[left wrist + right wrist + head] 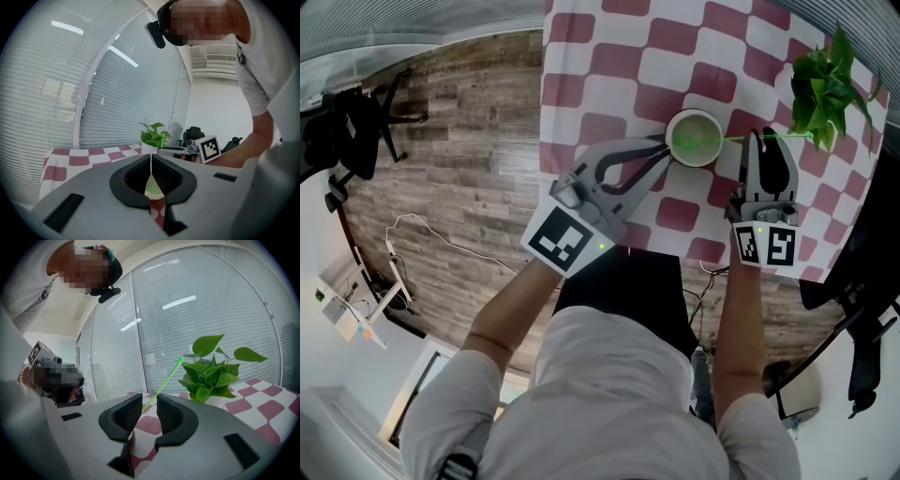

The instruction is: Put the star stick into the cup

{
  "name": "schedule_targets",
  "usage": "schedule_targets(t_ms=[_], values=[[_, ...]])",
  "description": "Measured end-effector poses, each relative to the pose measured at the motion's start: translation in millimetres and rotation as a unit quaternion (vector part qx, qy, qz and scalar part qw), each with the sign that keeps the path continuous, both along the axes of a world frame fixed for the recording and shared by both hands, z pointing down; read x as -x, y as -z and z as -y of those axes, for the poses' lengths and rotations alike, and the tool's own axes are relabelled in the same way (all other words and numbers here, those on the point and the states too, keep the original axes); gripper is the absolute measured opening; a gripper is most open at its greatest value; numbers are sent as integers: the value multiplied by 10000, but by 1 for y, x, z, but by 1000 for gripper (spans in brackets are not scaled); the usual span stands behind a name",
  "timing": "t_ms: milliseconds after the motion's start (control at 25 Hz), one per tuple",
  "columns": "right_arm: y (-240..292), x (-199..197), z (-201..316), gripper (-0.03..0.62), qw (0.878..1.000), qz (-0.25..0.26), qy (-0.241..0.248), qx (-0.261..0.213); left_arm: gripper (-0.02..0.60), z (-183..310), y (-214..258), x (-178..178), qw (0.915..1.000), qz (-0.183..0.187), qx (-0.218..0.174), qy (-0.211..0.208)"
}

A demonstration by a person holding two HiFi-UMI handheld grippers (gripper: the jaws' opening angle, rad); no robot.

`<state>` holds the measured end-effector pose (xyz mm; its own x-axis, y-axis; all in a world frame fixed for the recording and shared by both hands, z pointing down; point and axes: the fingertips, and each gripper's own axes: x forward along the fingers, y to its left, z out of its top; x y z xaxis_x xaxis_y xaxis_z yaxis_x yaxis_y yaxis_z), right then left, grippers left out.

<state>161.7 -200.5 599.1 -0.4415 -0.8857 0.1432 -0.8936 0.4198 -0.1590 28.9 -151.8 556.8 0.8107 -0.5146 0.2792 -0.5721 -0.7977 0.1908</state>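
Progress looks good here: the star stick (750, 139) has one end down inside the cup (696, 162), and the rest leans out over the rim at a low slant. It runs off to the right, toward the plant (825, 84) at the corner of the checkered cloth (609, 56). So the stick is in, though only just, with most of its length hanging outside.

Over to the right gripper (767, 136): the shaft passes between its jaws. In the right gripper view those jaws stand apart, the gap wider than the thin green shaft, which lies close to the left pad. I see no squeeze on it, and the star tip shows up high beside the plant leaves.

Now the left gripper (659, 150), reaching in from the left: its tips meet right at the near side of the cup. In the left gripper view the jaws are drawn together to a slit, with a thin pale edge between them. That reads as the cup wall pinched to steady it.

What's left, by my reckoning: the right gripper has to back away without dragging the shaft. Then we find out whether that shallow lean holds or tips the stick out, and last the left lets go of the cup.
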Motion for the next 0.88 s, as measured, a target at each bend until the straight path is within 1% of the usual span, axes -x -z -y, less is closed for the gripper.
schedule_targets(t_ms=[160,880], values=[[0,-2,1,107,10000,23,-49,29,40,0,0,0,10000,1,0,11],[-1,-11,-5,144,9992,100,-283,273,40,-3,19,-2,9999,-8,-133,15]])
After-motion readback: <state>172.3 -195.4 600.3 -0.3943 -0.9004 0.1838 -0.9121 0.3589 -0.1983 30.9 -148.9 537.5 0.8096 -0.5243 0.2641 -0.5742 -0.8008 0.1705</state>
